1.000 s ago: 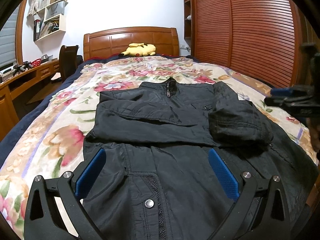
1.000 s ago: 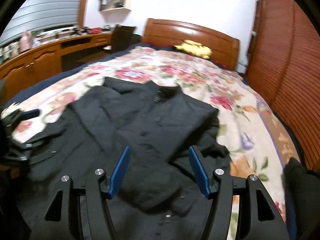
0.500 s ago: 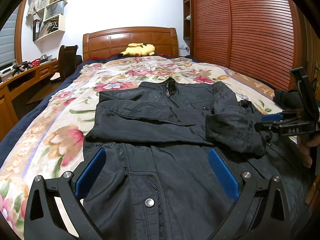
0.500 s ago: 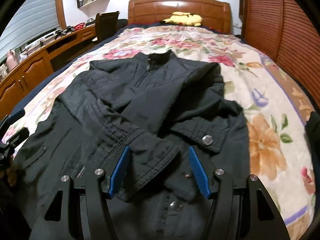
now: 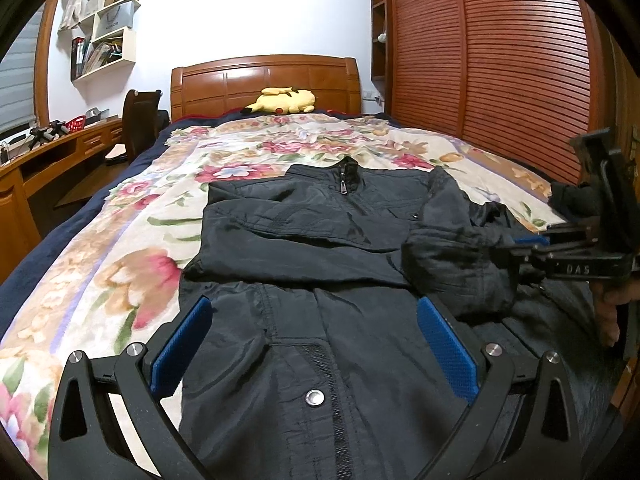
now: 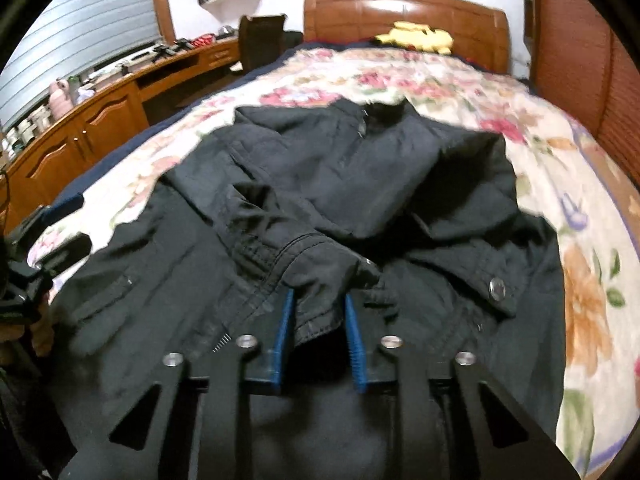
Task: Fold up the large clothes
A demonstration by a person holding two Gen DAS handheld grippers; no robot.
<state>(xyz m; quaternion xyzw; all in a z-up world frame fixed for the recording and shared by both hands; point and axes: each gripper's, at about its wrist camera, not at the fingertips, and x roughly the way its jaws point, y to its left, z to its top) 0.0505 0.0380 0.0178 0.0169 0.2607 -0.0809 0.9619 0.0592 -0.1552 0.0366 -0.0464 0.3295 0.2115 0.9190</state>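
A black jacket (image 5: 320,232) lies face up on the floral blanket (image 5: 120,264), zipped, with its left-hand sleeve folded across the chest. My left gripper (image 5: 314,306) hovers open over the jacket's lower front, with nothing between its pads. The other sleeve (image 5: 452,272) is bunched on the right of the jacket. My right gripper (image 6: 319,314) has this sleeve's cuff (image 6: 320,276) between its blue pads; the jaws are closing and both pads touch the fabric. In the left wrist view the right gripper (image 5: 524,246) reaches in from the right, held by a hand (image 5: 608,312).
A yellow plush toy (image 5: 282,101) lies by the wooden headboard (image 5: 264,80). A slatted wooden wardrobe (image 5: 500,60) runs along the right of the bed. A desk (image 5: 60,148) and a chair (image 5: 140,120) stand on the left. Another dark garment (image 5: 572,200) lies at the bed's right edge.
My right gripper came down and forward onto the bunched sleeve, and its jaws narrowed from wide apart to tight around the cuff. The left gripper stayed where it was.
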